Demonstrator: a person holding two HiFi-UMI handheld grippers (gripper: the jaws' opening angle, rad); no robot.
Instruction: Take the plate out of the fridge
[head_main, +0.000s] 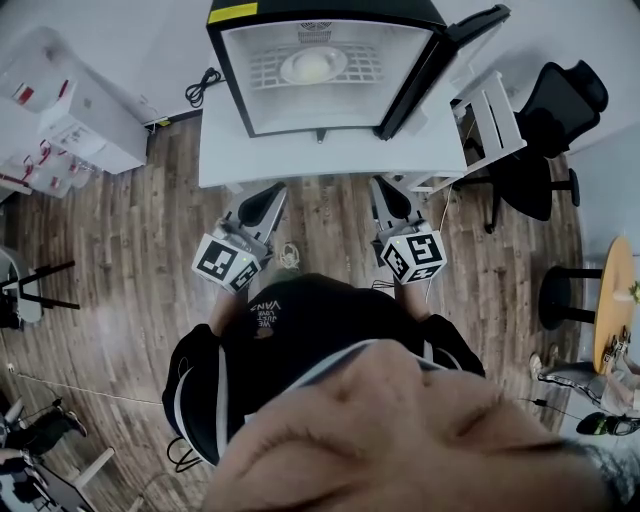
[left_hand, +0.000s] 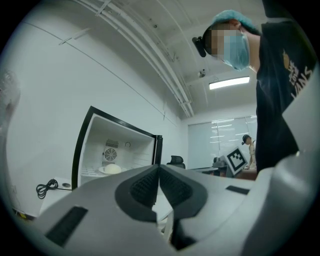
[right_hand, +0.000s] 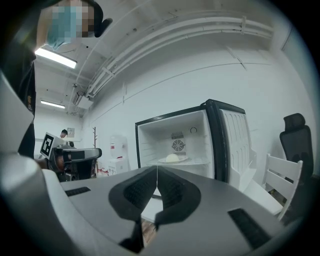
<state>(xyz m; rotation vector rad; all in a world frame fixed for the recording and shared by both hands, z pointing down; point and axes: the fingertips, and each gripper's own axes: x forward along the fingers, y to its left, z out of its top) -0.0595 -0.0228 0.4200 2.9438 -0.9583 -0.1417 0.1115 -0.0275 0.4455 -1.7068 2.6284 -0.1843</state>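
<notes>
The white round plate (head_main: 313, 66) sits on the wire shelf inside the small black-framed fridge with a white interior (head_main: 229, 84), well apart from both sets of fingers and straight ahead of them. The left gripper (head_main: 268, 197) and the right gripper (head_main: 389, 196) are held side by side over the floor, just short of the desk's near edge. In the left gripper view the ribbed black fingers (left_hand: 145, 186) are pressed together with nothing between them, and the plate (left_hand: 112, 169) shows beyond them to the left. In the right gripper view the fingers (right_hand: 139, 192) are likewise closed and empty, with the plate (right_hand: 173, 159) just above and past their tips. The fridge stands on a white desk (head_main: 300, 158), its open front facing the near edge and its door (head_main: 450, 50) swung out towards the desk's right edge. A coiled black cable (head_main: 201, 86) lies at the far left corner. The floor is brown wood planking (head_main: 120, 230); a black office chair (head_main: 560, 110) and a white slatted chair (head_main: 492, 118) stand off the right edge. The plate lies flat, face up, carrying a pale rounded lump (right_hand: 172, 157); being round, it shows no long axis.
</notes>
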